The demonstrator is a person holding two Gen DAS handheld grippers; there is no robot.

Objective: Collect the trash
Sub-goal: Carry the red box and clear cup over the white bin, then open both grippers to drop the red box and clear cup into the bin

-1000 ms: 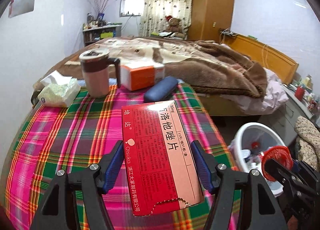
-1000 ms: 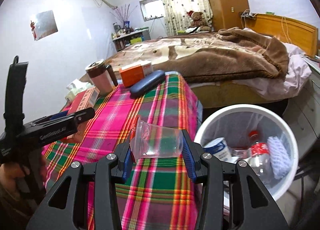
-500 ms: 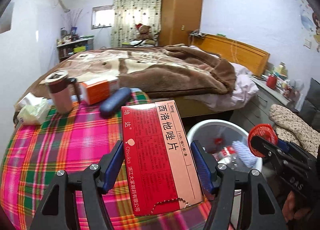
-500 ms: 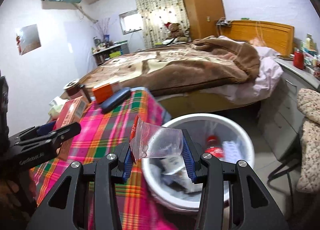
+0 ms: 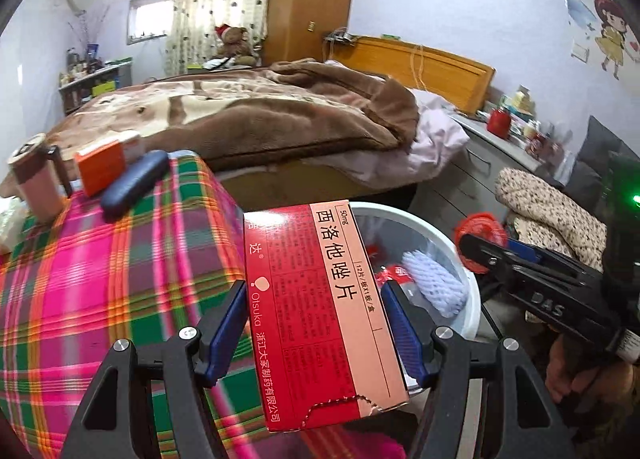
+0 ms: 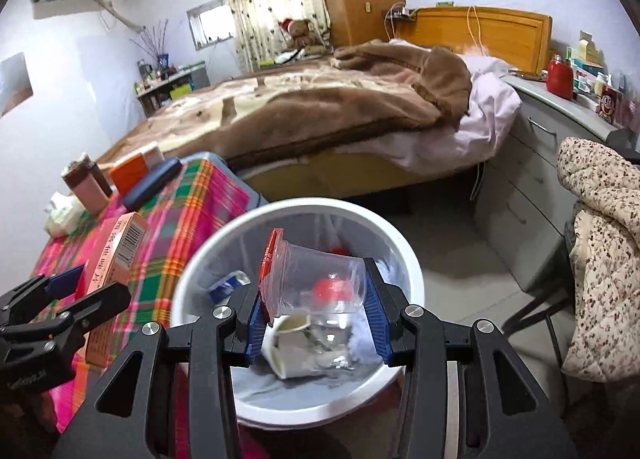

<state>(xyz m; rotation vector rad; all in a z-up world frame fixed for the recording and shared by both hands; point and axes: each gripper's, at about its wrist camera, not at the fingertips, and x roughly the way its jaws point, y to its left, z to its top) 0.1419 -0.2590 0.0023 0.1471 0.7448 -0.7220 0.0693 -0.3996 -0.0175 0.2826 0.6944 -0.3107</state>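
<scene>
My left gripper (image 5: 316,323) is shut on a red and pink medicine box (image 5: 320,307) and holds it at the table's right edge, beside the white trash bin (image 5: 468,259). My right gripper (image 6: 316,315) is shut on a clear plastic cup with a red lid flap (image 6: 316,279), lying on its side, directly above the open bin (image 6: 404,243). The bin holds a crushed paper cup (image 6: 296,351), a bottle with a red cap and white foam netting (image 5: 434,285). The box also shows in the right wrist view (image 6: 116,251), and the right gripper shows in the left wrist view (image 5: 480,243).
The plaid-covered table (image 5: 100,279) carries a brown mug (image 5: 34,183), an orange box (image 5: 102,167), a dark blue case (image 5: 134,183) and tissues (image 6: 60,211). A bed with a brown blanket (image 5: 260,115) is behind. Grey drawers (image 6: 532,163) and a chair with floral cloth (image 6: 600,227) stand to the right.
Both grippers have swung right, off the table toward the bin. The cup now hangs over the bin's opening, and the box has reached the table edge next to the bin.
</scene>
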